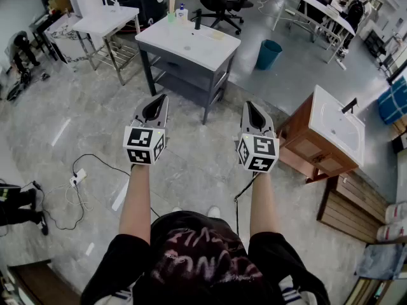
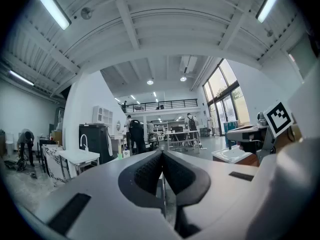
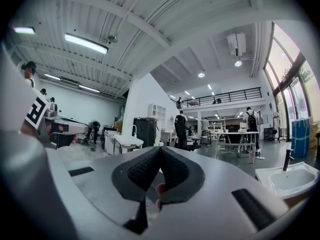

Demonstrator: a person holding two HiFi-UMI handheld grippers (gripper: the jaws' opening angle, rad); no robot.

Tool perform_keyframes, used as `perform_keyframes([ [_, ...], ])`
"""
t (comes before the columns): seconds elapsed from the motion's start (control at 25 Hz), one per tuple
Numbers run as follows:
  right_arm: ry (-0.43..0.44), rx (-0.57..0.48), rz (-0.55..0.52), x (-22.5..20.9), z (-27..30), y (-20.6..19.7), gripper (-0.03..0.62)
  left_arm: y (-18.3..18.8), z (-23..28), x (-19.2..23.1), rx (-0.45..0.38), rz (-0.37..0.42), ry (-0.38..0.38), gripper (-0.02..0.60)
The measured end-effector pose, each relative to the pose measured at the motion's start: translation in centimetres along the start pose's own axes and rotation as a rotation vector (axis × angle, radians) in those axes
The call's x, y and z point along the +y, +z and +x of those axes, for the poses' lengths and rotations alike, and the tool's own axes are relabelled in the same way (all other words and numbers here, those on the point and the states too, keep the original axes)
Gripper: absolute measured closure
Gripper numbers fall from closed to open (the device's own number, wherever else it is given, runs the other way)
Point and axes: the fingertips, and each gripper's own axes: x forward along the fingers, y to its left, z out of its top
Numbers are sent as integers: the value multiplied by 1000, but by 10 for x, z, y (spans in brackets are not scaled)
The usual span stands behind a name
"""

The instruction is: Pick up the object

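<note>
Which object is meant cannot be told; the likeliest, the small bottles [image 1: 182,13], stand on the white tabletop [image 1: 191,46] well ahead of both jaws; the left gripper [image 1: 159,103] and right gripper [image 1: 252,110] are level, their jaws pressed together on nothing; arriving without opening them would likely topple a bottle rather than grasp it.

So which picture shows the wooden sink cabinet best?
The head view: the wooden sink cabinet shows nearly whole, from above, white basin and brown sides. The right gripper view catches only its basin and black tap; the left gripper view, a small far bit.
</note>
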Motion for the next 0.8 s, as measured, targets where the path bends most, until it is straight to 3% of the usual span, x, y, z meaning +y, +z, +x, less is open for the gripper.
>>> perform_keyframes([
  [0.8, -33, -16, 32, 15, 11, -1, 579, -6, -1, 19, 1, 18, -36, 574],
])
